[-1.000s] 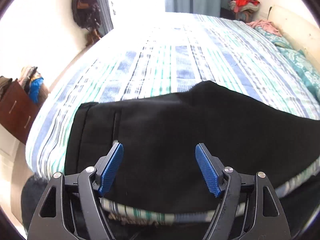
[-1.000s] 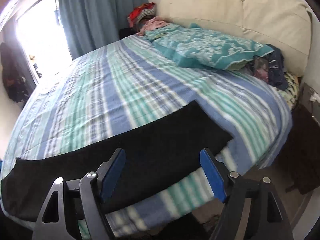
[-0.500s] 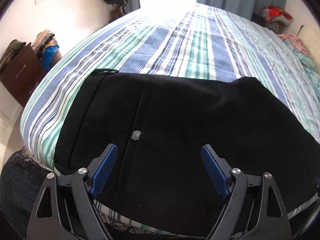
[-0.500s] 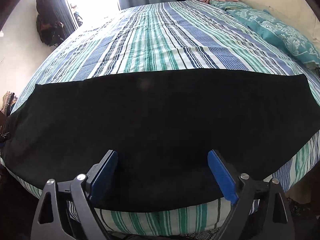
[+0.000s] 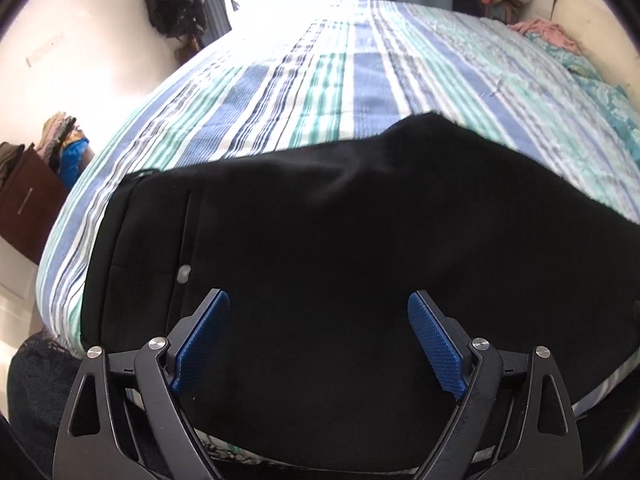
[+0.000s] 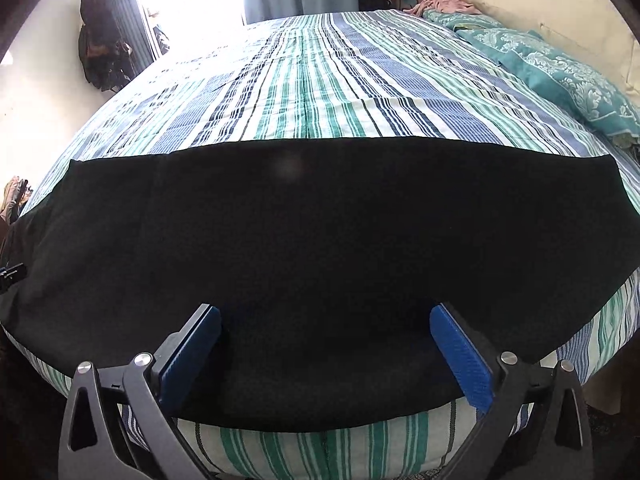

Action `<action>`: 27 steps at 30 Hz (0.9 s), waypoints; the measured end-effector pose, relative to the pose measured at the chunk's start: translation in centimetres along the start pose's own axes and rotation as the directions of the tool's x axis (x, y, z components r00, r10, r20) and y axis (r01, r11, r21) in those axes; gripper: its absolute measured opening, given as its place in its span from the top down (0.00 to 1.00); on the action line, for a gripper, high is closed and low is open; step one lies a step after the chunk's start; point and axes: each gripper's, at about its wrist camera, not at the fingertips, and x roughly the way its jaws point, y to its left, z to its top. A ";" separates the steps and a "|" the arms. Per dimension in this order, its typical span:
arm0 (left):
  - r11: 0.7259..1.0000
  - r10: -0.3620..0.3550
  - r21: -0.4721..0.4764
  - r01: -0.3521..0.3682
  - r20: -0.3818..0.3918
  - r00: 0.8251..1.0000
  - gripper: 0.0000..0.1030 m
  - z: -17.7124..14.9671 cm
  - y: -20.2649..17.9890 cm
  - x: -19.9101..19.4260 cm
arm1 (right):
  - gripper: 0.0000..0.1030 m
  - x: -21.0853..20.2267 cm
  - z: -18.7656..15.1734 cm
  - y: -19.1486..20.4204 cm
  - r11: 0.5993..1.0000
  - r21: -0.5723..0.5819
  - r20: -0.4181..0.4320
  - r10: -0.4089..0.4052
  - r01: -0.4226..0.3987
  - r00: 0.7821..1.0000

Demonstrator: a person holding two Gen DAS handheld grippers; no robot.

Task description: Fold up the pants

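Note:
Black pants lie flat along the near edge of the striped bed, legs folded together. The left wrist view shows the waist end, with a pocket seam and a small pale button at the left. The right wrist view shows the long leg part, with the hem at the right. My left gripper is open and empty, just above the waist part near the bed edge. My right gripper is open and empty over the near edge of the legs.
The bed has a blue, green and white striped cover. Teal pillows and a cream headboard stand at the right. A dark wooden dresser with clothes on it stands left of the bed. Curtains and a bright window are at the far side.
The left gripper's view has turned and pulled back a little, so the waist part sits further left. The right gripper's view has hardly moved over the legs. Both grippers stay open.

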 end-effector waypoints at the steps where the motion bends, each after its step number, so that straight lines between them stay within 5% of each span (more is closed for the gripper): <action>1: 1.000 -0.007 0.019 0.006 0.023 1.000 0.10 0.6 -0.6 -0.4 | 0.00 0.0 0.0 0.0 1.000 -0.001 0.000 0.000 0.000 1.000; 6: 0.995 0.044 0.084 -0.050 0.076 0.996 0.09 4.2 -3.5 1.6 | 0.00 -0.6 0.6 -0.1 1.000 -0.002 -0.012 0.000 0.000 1.000; 10: 0.994 0.088 0.065 -0.088 0.003 0.996 0.08 5.5 -3.7 6.6 | 0.01 -1.9 1.2 -1.4 0.997 0.059 0.042 0.051 -0.053 0.998; 11: 0.994 0.091 0.054 -0.090 -0.011 0.996 0.00 5.3 -3.4 7.6 | 0.00 -2.0 1.4 -1.8 0.995 0.068 0.043 0.064 -0.067 0.997; 15: 0.999 0.050 -0.012 -0.049 0.023 0.999 0.00 4.7 -2.3 8.1 | 0.01 -0.5 2.9 -4.4 0.996 0.058 -0.008 0.072 -0.071 0.997; 20: 0.999 0.051 -0.009 -0.050 0.042 0.998 0.00 4.4 -2.3 8.0 | 0.01 2.7 6.5 -12.1 0.999 0.018 -0.072 -0.033 0.034 0.997; 27: 0.997 0.073 -0.002 -0.073 0.057 0.996 0.00 4.2 -2.7 8.2 | 0.02 3.8 10.6 -24.9 0.972 0.120 -0.086 -0.195 0.204 0.977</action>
